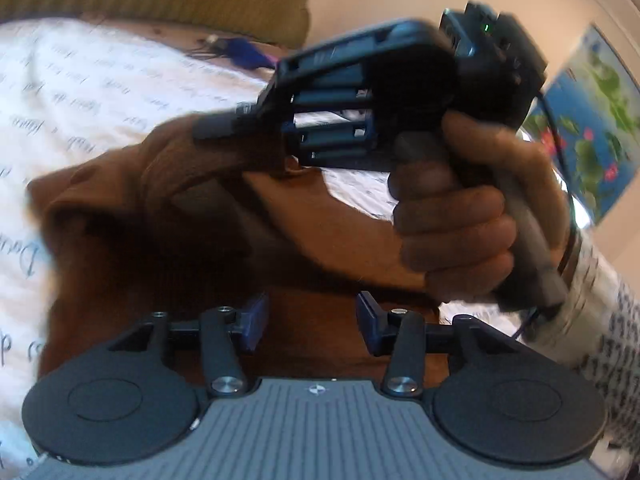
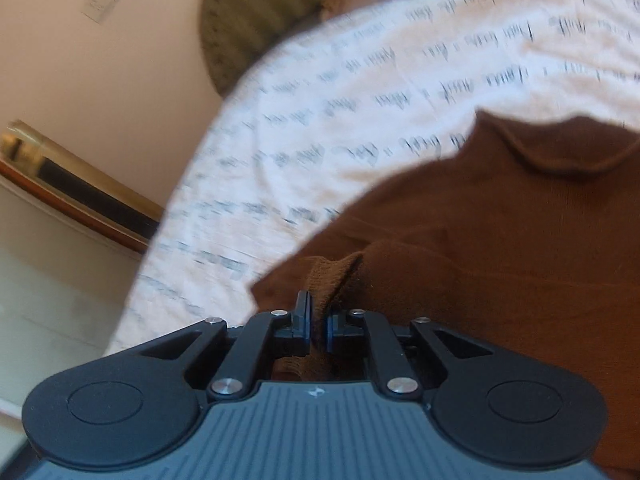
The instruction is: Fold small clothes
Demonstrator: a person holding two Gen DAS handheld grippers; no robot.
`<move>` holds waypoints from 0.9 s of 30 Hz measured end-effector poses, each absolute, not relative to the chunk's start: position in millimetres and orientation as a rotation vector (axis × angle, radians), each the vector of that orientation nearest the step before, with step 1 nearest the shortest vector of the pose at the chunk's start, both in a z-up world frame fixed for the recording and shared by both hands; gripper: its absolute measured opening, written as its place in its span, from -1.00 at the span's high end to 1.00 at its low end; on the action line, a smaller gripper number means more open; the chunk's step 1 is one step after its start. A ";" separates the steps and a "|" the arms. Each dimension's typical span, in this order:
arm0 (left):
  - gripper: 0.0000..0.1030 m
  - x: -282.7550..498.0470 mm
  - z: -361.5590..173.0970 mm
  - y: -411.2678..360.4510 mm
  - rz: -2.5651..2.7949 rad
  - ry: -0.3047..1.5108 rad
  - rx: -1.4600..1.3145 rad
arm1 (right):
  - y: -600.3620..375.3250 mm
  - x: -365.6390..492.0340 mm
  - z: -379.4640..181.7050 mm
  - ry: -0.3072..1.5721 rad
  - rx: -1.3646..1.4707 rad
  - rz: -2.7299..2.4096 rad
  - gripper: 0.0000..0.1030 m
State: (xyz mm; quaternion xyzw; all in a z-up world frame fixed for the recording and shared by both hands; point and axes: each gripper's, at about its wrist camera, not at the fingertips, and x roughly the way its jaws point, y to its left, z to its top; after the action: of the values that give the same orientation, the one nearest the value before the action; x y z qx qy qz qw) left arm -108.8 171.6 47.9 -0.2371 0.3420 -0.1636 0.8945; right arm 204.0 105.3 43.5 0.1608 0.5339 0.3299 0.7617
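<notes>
Brown knit garment (image 2: 500, 240) lies rumpled on a bed under a white bedspread (image 2: 360, 92) printed with script. Right hand-held gripper (image 2: 318, 326): fingers closed together, clamped on a ribbed edge of the garment. Left hand-held gripper (image 1: 310, 326): fingers apart, nothing between them, poised over the brown fabric. Left wrist view: a hand (image 1: 468, 216) grips the right tool's handle. Olive cushion (image 2: 272, 4) at the bed's far end.

Black left gripper (image 1: 312, 322) with blue pads (image 1: 256, 322), silver screws and a grey ribbed body; at three o'clock, a white patterned sleeve (image 1: 600, 320) and black cable (image 1: 556, 132) on the right gripper (image 2: 318, 322).
</notes>
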 end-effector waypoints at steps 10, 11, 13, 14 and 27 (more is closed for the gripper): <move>-0.21 -122.8 38.7 212.8 -0.265 0.705 -0.528 | 98.6 197.8 44.9 1.186 0.394 0.777 0.20; -0.24 -121.6 38.4 213.5 -0.263 0.705 -0.531 | 98.2 195.7 49.3 1.170 0.391 0.784 -0.15; -0.30 -119.6 38.5 214.2 -0.263 0.702 -0.532 | 97.7 189.7 57.4 1.122 0.360 0.801 -0.42; -0.32 -118.2 38.3 215.4 -0.264 0.701 -0.537 | 100.8 187.8 59.3 1.123 0.322 0.805 -0.39; -0.39 -112.9 40.7 210.4 -0.243 0.681 -0.583 | 132.2 172.8 92.2 1.048 0.222 0.848 0.92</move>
State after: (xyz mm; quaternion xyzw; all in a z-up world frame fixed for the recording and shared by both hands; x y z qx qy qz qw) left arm -112.9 210.4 40.7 -0.2813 0.3285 -0.1172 0.8940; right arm 172.8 132.2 92.2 0.1025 0.4840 0.3917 0.7757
